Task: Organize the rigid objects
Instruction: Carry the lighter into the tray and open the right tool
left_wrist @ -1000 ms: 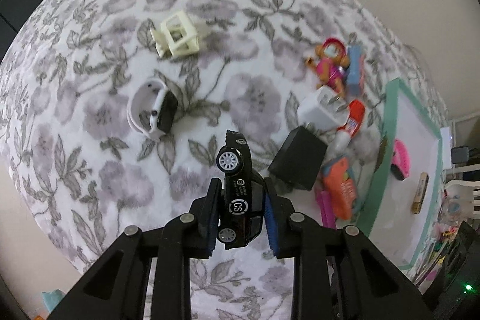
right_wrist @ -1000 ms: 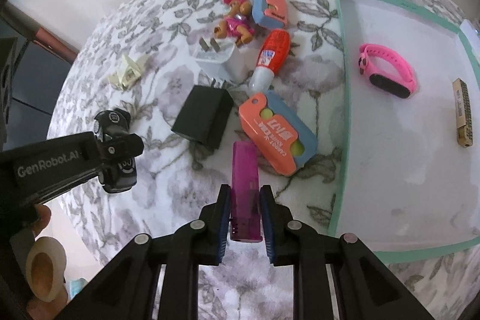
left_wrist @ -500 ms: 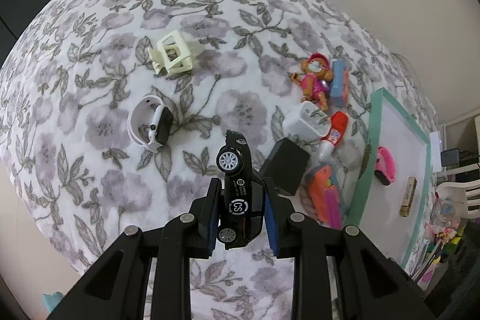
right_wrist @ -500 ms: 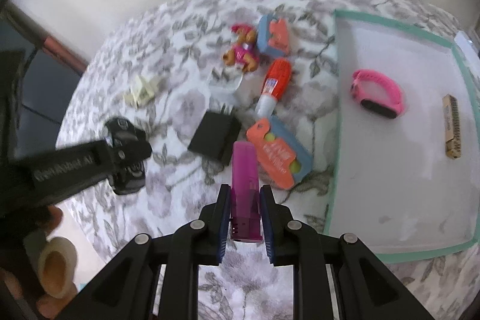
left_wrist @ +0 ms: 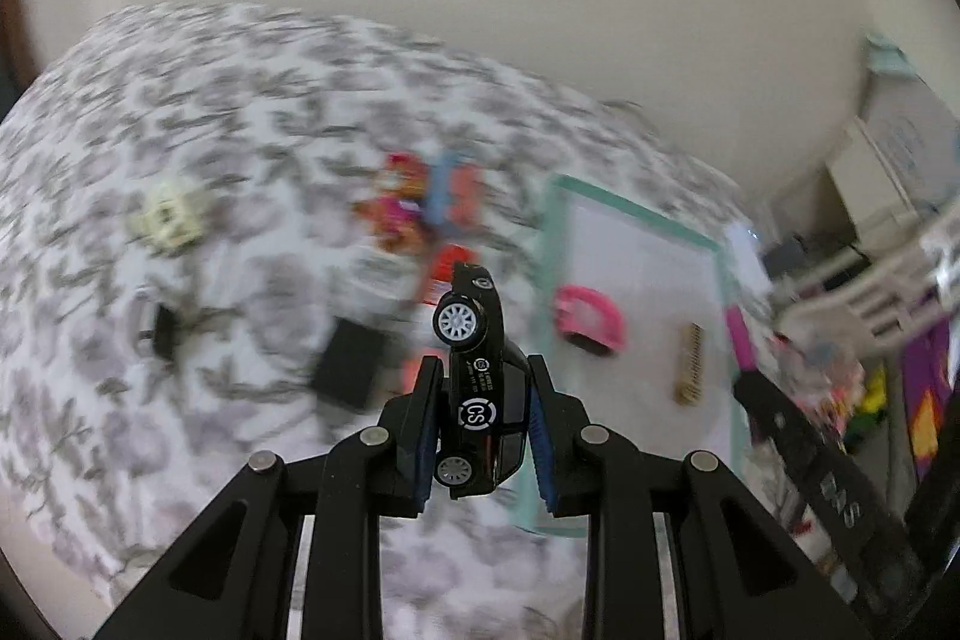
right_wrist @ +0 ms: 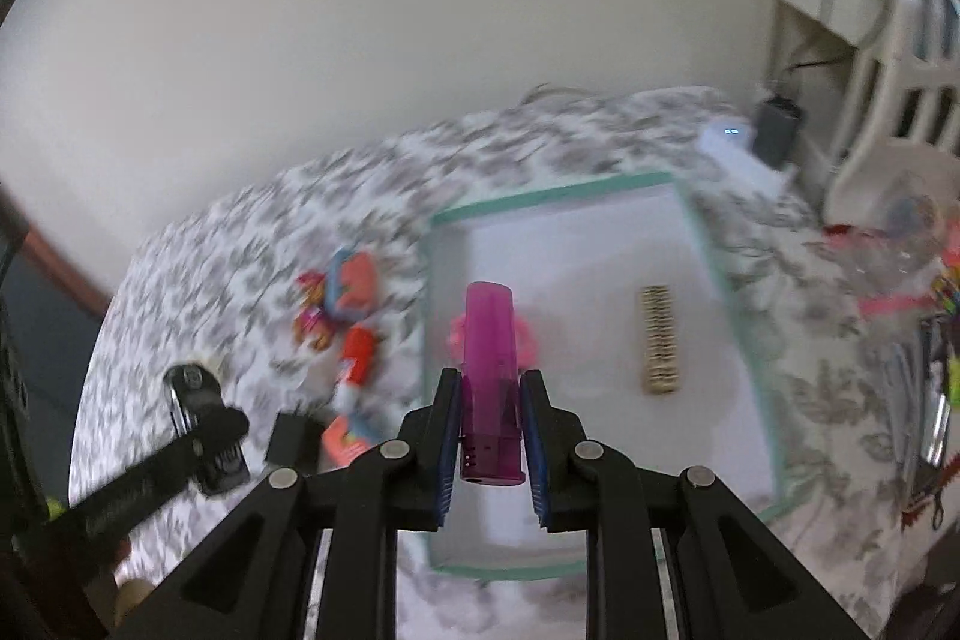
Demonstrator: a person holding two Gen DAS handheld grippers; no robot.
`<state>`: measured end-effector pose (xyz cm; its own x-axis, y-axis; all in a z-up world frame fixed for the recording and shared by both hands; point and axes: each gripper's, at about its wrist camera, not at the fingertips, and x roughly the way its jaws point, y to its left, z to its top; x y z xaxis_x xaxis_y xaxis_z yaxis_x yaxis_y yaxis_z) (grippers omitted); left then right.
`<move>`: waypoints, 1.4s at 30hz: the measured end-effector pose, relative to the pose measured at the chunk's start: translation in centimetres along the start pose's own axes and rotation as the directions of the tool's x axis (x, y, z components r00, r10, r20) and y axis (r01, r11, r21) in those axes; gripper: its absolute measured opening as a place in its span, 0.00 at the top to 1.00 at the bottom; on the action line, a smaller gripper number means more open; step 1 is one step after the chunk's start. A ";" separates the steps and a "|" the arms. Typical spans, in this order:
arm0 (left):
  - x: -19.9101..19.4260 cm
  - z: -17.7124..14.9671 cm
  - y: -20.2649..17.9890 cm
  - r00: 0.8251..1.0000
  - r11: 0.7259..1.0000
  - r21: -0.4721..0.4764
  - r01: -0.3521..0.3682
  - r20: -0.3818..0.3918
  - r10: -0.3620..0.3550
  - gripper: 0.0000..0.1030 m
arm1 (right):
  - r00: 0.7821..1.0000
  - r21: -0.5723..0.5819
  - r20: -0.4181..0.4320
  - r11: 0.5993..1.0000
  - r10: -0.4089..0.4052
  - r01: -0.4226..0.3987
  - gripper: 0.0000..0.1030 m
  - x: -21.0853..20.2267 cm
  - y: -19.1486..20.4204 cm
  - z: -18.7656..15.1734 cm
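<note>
My left gripper [left_wrist: 483,370] is shut on a black toy car [left_wrist: 480,400], which hangs nose-forward above the floral cloth beside the green-rimmed white tray [left_wrist: 636,214]. My right gripper [right_wrist: 490,382] is shut on a magenta lighter [right_wrist: 487,328], held above the tray [right_wrist: 552,193]. In the tray lie a pink wristband [left_wrist: 591,319] and a tan bar [right_wrist: 659,340]. In the right wrist view the lighter hides part of the wristband. The left gripper with the car [right_wrist: 204,400] shows at the lower left of that view. Both views are blurred by motion.
On the cloth left of the tray lie a black adapter [left_wrist: 351,361], a white watch [left_wrist: 153,328], a cream clip [left_wrist: 168,220], a toy figure [left_wrist: 396,208], a blue-orange block [right_wrist: 354,286] and a glue stick [right_wrist: 357,358]. Clutter and a white chair [right_wrist: 900,88] stand to the right.
Both grippers have risen and swung right, toward the tray, each keeping its object. The lighter now hangs over the tray, and the car is near the tray's left rim.
</note>
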<state>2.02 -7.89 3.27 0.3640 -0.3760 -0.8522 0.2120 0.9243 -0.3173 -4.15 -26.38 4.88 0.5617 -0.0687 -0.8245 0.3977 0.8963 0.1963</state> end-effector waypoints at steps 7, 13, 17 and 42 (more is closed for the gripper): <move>2.0 -1.8 -5.4 1.000 0.987 0.159 0.008 -0.004 -0.008 0.73 | 0.995 0.053 0.004 0.993 -0.103 0.103 0.79 0.5 -3.7 0.2; 5.0 -3.6 -7.9 0.998 0.971 0.241 -0.008 -0.053 0.022 0.73 | 0.981 0.077 -0.092 0.981 -0.172 0.179 0.79 3.1 -6.7 -0.8; 7.6 -4.8 -8.5 0.990 0.961 0.270 -0.054 -0.109 0.086 0.73 | 0.965 0.100 -0.199 0.976 -0.171 0.194 0.79 6.1 -8.1 -2.4; 11.1 -6.6 -8.9 0.966 0.940 0.323 -0.110 -0.187 0.178 0.55 | 0.934 0.072 -0.284 0.966 -0.218 0.247 0.79 8.2 -8.7 -3.6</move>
<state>-1.84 -19.89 -6.06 0.2194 -0.1869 -0.9576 0.4523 0.8891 -0.0699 -5.64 -33.17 -5.48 0.2316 -0.1346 -0.9635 0.5757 0.8173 0.0242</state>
